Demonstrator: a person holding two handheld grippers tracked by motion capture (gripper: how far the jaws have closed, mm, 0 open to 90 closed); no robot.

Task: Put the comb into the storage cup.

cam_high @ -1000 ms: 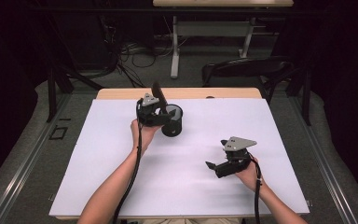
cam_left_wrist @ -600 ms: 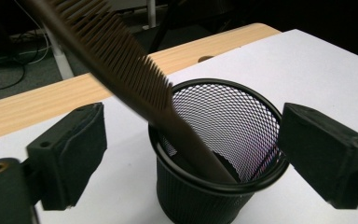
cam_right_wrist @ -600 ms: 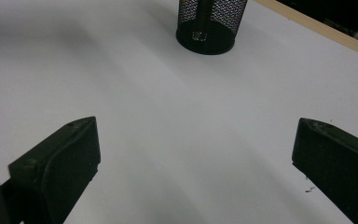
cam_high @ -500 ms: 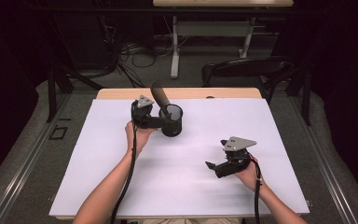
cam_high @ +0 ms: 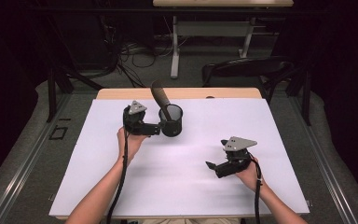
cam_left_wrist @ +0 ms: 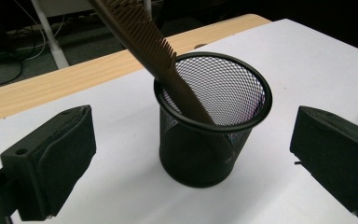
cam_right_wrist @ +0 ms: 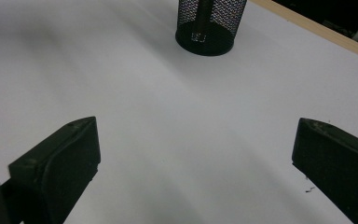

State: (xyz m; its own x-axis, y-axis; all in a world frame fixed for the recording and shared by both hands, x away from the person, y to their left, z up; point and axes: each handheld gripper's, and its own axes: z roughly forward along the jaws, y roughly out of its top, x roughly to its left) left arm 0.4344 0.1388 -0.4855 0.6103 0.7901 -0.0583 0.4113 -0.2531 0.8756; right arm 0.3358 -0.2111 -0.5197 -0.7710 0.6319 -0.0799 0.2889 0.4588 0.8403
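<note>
We hold the left hand-held gripper (cam_high: 154,129) just beside the black mesh cup (cam_high: 171,120), on the cup's left in the high view; in the left gripper view its two black jaws stand wide apart with nothing between them, the mesh cup (cam_left_wrist: 213,119) standing upright on the white sheet a little beyond them; we grip nothing with it. A dark brown comb (cam_high: 160,97) stands in the cup; its lower end rests inside the mesh, and it leans against the rim toward the far left, its upper part sticking well out above the cup; in the left gripper view the comb (cam_left_wrist: 144,44) shows its teeth along the upper edge. The cup stands toward the far side of the desk (cam_high: 205,182), near the bare wooden strip at the back edge. Our right hand-held gripper (cam_high: 210,165) rests well apart from the cup, on the near right part of the white sheet; its jaws are spread wide too, empty, with plain white surface between them; in the right gripper view the base of the mesh cup (cam_right_wrist: 207,28) shows farther off at the top.
</note>
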